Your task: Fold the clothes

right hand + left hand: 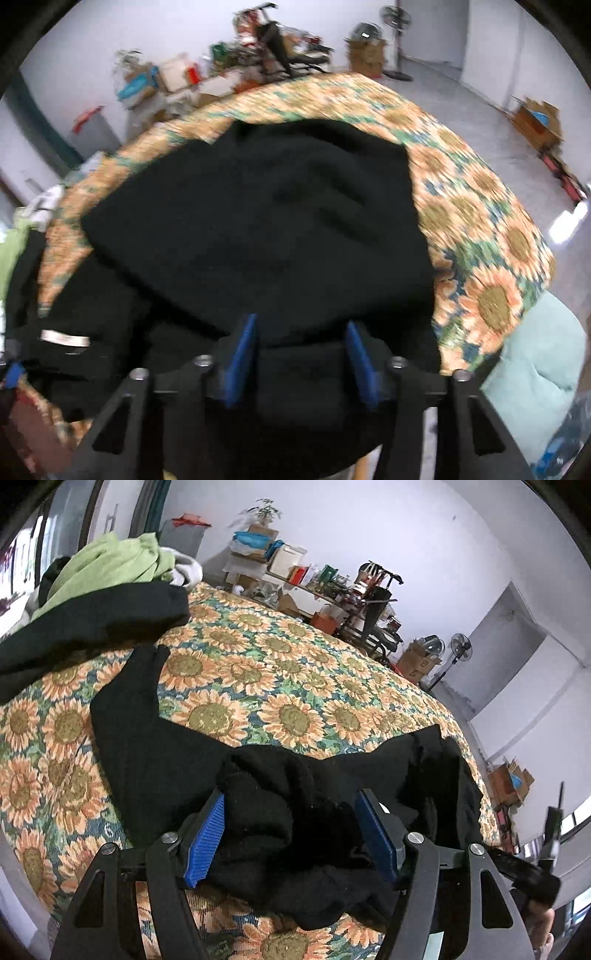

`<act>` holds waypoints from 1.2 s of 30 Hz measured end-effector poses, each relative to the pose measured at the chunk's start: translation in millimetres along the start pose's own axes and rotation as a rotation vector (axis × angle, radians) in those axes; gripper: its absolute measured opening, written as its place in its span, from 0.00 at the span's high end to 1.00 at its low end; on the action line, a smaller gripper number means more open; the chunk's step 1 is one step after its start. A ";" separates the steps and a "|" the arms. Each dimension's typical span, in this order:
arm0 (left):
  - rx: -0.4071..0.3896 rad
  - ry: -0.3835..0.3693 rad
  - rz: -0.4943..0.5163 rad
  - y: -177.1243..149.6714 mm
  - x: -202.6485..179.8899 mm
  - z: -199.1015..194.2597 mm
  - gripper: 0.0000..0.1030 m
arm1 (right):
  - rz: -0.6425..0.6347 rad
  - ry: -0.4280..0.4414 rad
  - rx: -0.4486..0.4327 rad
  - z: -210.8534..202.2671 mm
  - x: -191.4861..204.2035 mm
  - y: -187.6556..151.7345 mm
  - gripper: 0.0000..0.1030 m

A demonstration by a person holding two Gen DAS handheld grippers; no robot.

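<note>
A black garment [155, 738] lies spread on the sunflower bedspread [277, 664], with one sleeve reaching toward the back. My left gripper [291, 812] hovers over its bunched near edge. The blue pads [207, 834] stand wide apart, with a loose heap of black cloth between them. In the right wrist view the same black garment [258, 206] fills the middle, folded over itself, with a white label [64, 338] at the left. My right gripper [301, 332] is open just above the cloth's near edge. This view is blurred.
A pile with a green garment [110, 561] and another black one [92, 620] sits at the bed's back left. Cluttered tables [332, 587], boxes and a fan [460, 646] line the far wall. A pale teal cushion [535, 354] lies beyond the bed's right edge.
</note>
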State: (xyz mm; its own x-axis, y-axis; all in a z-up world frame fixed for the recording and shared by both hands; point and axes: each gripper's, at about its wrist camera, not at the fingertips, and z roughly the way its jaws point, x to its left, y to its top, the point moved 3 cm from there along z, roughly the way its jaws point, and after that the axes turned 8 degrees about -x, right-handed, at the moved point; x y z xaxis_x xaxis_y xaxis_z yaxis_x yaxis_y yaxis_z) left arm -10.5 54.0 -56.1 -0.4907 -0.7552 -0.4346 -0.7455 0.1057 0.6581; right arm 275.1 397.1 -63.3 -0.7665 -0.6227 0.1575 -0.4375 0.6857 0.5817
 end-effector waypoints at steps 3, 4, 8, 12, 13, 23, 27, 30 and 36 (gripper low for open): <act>0.013 0.008 -0.031 0.2 9.1 4.0 0.32 | -0.048 0.151 -0.018 -14.1 34.7 3.8 0.36; 0.016 0.007 -0.040 -0.2 11.2 3.7 0.32 | -0.065 0.202 -0.020 -17.2 47.5 4.2 0.30; 0.010 0.020 -0.042 -2.1 15.6 -1.2 0.32 | -0.149 0.278 0.072 7.5 96.6 -7.7 0.29; -0.010 0.043 -0.025 -2.8 20.2 -7.8 0.32 | -0.155 0.254 0.185 49.7 121.8 -17.7 0.35; -0.012 0.041 -0.026 -2.8 21.6 -8.6 0.32 | -0.161 0.246 0.201 60.2 125.3 -20.1 0.58; -0.066 -0.023 -0.089 10.2 30.1 -6.5 0.32 | -0.343 0.230 -0.052 68.8 196.6 68.5 0.84; -0.088 -0.008 -0.106 21.3 31.5 0.0 0.32 | -0.329 0.272 -0.084 89.9 238.7 121.2 0.87; -0.098 0.005 -0.119 30.7 33.3 6.2 0.32 | -0.302 0.290 -0.074 119.4 272.6 152.2 0.87; -0.074 0.077 -0.097 43.9 39.7 29.5 0.32 | -0.307 0.255 -0.016 174.9 319.5 173.6 0.87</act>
State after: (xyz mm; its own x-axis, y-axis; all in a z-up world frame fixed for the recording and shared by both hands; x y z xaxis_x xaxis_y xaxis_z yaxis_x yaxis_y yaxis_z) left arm -76.0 47.7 -62.5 -0.3799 -0.8073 -0.4515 -0.7509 -0.0158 0.6602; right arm -128.0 383.1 -51.7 -0.4587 -0.8729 0.1661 -0.6193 0.4481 0.6448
